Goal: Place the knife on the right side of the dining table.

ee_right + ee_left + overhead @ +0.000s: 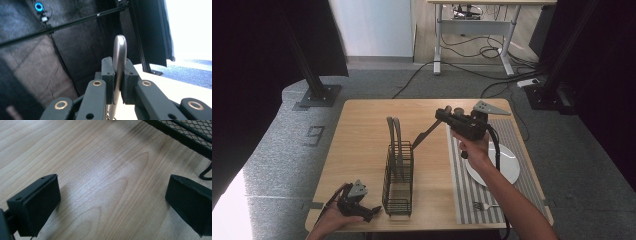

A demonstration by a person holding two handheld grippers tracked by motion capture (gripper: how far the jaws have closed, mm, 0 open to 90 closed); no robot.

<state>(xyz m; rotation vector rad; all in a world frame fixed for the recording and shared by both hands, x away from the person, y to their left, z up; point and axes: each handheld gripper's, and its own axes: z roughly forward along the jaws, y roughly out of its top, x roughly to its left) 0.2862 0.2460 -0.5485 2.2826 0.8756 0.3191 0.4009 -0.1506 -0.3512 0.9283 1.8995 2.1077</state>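
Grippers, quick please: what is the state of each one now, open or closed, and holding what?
Left gripper: open, holding nothing, low over the wooden table.
Right gripper: closed on a metal knife, raised beside the black wire basket.

— Where's the knife [426, 134]?
— Raised above the table's middle, clamped in the right gripper [443, 116], slanting down-left toward the black wire rack [398, 176].
— The rack?
— Standing upright, left of the striped mat [472, 170].
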